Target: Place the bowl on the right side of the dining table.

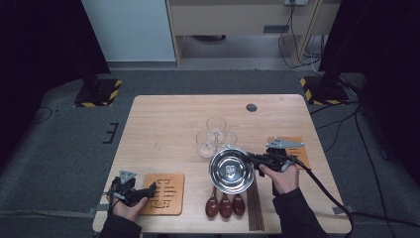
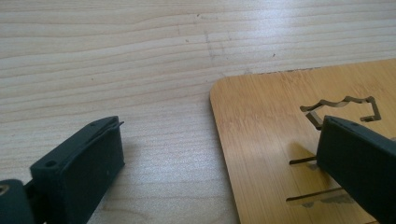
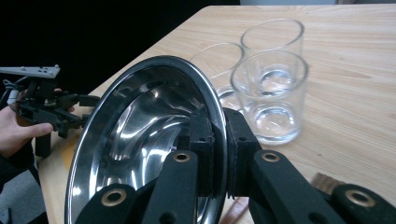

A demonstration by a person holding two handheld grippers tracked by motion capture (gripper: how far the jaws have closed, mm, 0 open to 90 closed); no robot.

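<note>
Your right tongs [image 1: 253,159] are clamped on the rim of the steel bowl [image 1: 231,170], holding it tilted above the counter [image 1: 163,124], just in front of three glasses [image 1: 216,135]. Your left tongs [image 1: 148,190] sit spread apart over the bamboo trivet [image 1: 166,194].
</note>
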